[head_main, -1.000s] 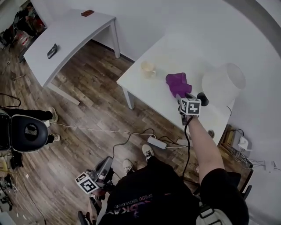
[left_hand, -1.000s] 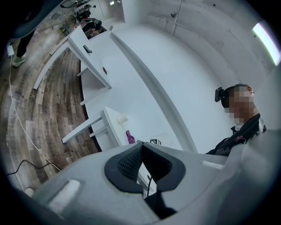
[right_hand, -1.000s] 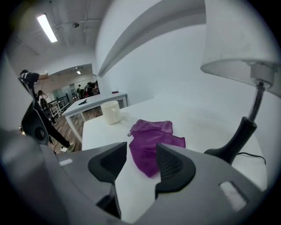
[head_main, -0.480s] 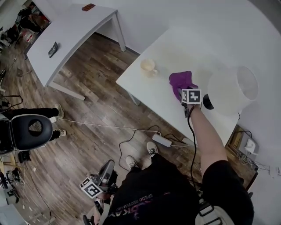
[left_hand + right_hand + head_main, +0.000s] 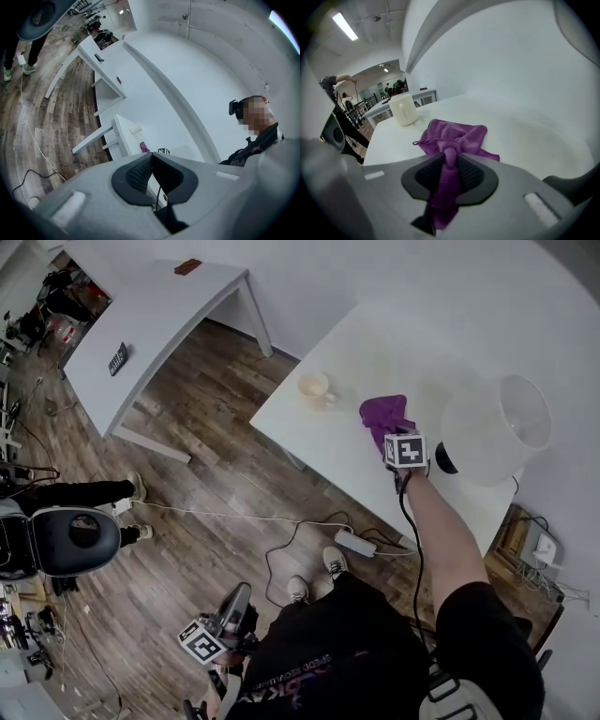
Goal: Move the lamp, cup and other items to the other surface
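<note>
A crumpled purple cloth (image 5: 382, 414) lies on the white table (image 5: 319, 432). My right gripper (image 5: 395, 435) is at its near edge. In the right gripper view its jaws have just been closing, and a fold of the cloth (image 5: 454, 136) is pinched between the pads (image 5: 472, 173). A cream cup (image 5: 314, 387) stands left of the cloth, upright (image 5: 403, 108). A lamp with a white shade (image 5: 492, 427) and a dark base (image 5: 443, 458) stands just right of the gripper. My left gripper (image 5: 240, 594) hangs low beside my legs, its jaws (image 5: 151, 161) together and holding nothing.
A second white table (image 5: 159, 315) stands at the far left with a dark remote (image 5: 117, 359) and a small reddish item (image 5: 187, 267) on it. A power strip (image 5: 356, 542) and cables lie on the wooden floor. A person's legs (image 5: 84, 491) and a dark chair (image 5: 70, 540) are at the left.
My right gripper has come down and forward onto the near edge of the purple cloth and closed on a fold of it. The left gripper has stayed low beside my legs.
</note>
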Available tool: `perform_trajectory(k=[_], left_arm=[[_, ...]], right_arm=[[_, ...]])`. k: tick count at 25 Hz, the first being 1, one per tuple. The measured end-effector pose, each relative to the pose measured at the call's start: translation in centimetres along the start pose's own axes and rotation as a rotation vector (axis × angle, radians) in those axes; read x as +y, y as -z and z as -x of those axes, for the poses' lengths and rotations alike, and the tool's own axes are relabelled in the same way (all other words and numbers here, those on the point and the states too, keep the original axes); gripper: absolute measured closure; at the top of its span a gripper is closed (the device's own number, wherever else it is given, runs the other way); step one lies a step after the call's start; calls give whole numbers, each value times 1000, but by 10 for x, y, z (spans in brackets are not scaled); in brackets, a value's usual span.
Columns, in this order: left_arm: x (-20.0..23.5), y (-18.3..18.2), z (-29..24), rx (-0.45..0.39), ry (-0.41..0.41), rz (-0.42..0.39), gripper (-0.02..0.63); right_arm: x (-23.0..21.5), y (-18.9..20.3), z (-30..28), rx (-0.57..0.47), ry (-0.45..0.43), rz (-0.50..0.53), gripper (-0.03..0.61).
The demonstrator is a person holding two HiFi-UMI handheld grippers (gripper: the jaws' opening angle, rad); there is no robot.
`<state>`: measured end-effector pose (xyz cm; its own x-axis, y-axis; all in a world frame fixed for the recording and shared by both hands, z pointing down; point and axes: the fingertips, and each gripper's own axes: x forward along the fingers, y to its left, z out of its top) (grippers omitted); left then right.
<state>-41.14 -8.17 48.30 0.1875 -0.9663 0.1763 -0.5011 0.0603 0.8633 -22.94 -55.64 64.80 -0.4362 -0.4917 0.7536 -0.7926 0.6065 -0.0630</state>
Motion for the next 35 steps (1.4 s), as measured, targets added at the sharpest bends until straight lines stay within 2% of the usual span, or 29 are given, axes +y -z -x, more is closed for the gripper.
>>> perform_trajectory(k=[5, 16, 28, 35], left_arm=[[-1, -14, 8, 13, 10, -32, 618], [1, -21, 13, 64, 81, -24, 618], [3, -31, 31, 110, 165, -46, 618], [6, -26, 30, 166, 227, -45, 618]], right_arm=[[5, -8, 16, -56, 12, -10, 503], [29, -30, 60, -177, -3, -37, 506], [53, -34, 128, -276, 10, -67, 506], [70, -28, 172, -319, 18, -69, 506]])
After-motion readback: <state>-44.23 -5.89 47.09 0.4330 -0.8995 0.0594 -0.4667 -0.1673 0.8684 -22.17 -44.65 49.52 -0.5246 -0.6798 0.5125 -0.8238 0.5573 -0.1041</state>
